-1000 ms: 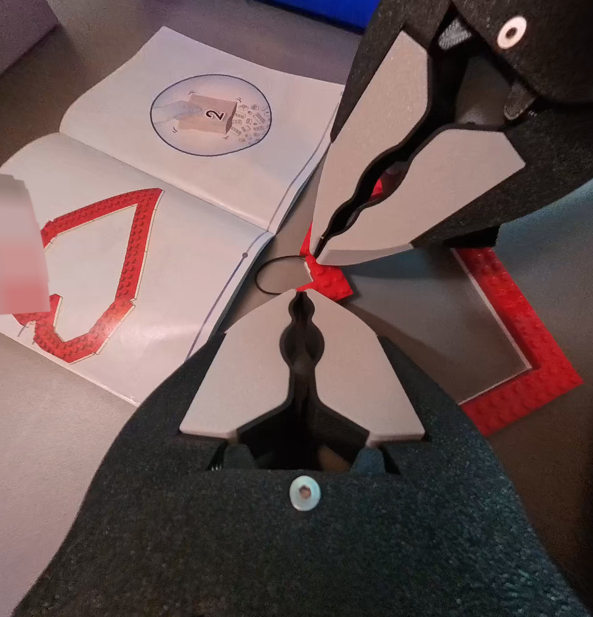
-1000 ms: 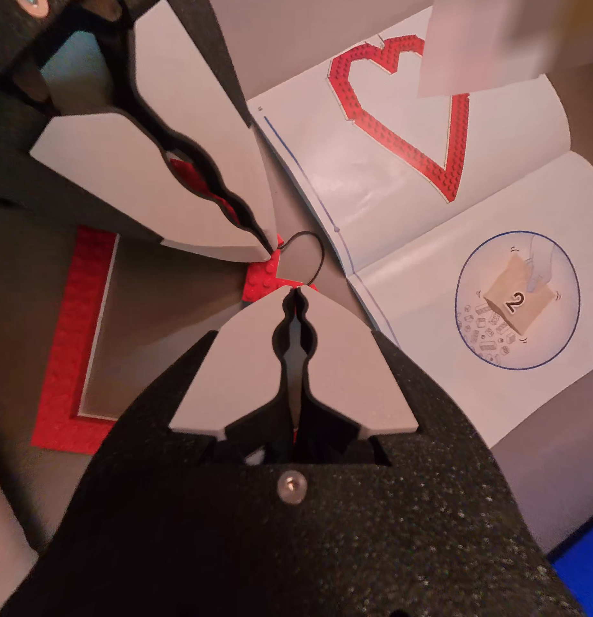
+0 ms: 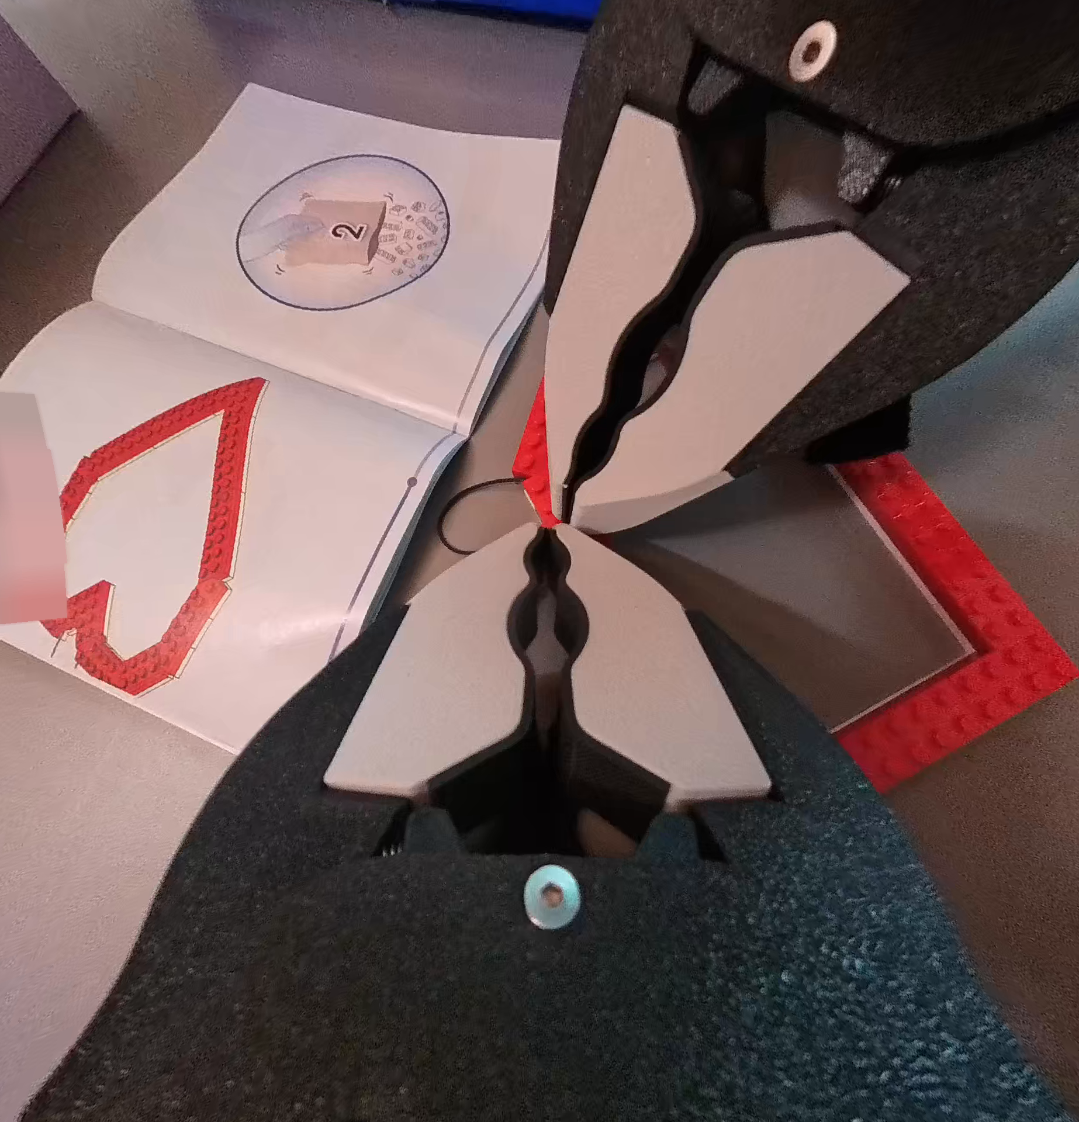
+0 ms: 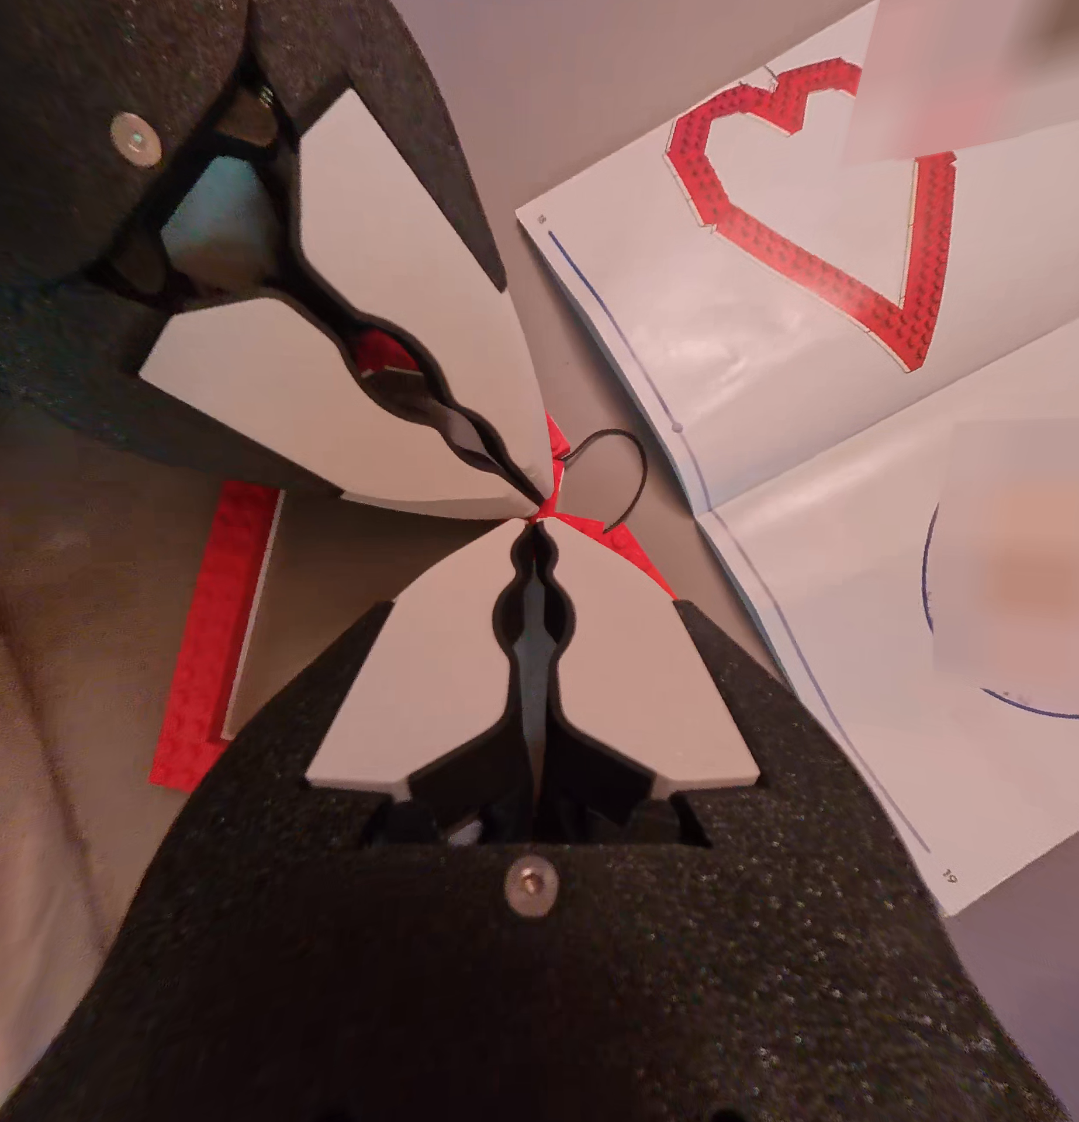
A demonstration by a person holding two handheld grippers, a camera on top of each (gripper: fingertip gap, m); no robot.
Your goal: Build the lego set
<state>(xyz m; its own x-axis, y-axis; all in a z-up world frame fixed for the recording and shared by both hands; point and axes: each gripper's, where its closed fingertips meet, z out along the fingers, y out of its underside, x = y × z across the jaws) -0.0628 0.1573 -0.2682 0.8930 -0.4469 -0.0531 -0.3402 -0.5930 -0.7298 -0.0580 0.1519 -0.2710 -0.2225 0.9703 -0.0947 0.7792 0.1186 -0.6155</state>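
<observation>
Red plastic sits right where the two sets of tips converge: a corner of the lego frame (image 3: 962, 656), the heart outline that lies flat on the grey table (image 3: 100, 819). The left gripper (image 3: 546, 529) has its jaws together, tips down at that corner; whether they pinch the red edge or only press against it I cannot tell, since the tips hide the contact. The right gripper (image 4: 534, 527) also has its jaws drawn together, with only a dark slit between the pads, and meets the same corner from the opposite side. A thin black loop (image 4: 616, 473) lies just beside the tips, one end at the red corner; I cannot say whether either gripper holds it.

Outward from the tips, one long straight arm of the frame runs away across the table, studs up, and turns at a corner into a second arm. The part under the tips looks like the pointed end of the heart, so its long axis would run from there away from the booklet.

The open booklet (image 3: 318, 340) lies just beside the frame, showing the same red heart outline on one page and a numbered bag on the next. Judging by that, the frame stage looks finished or nearly so, and the filling from the next bag is still to come; no loose bricks are in view.
</observation>
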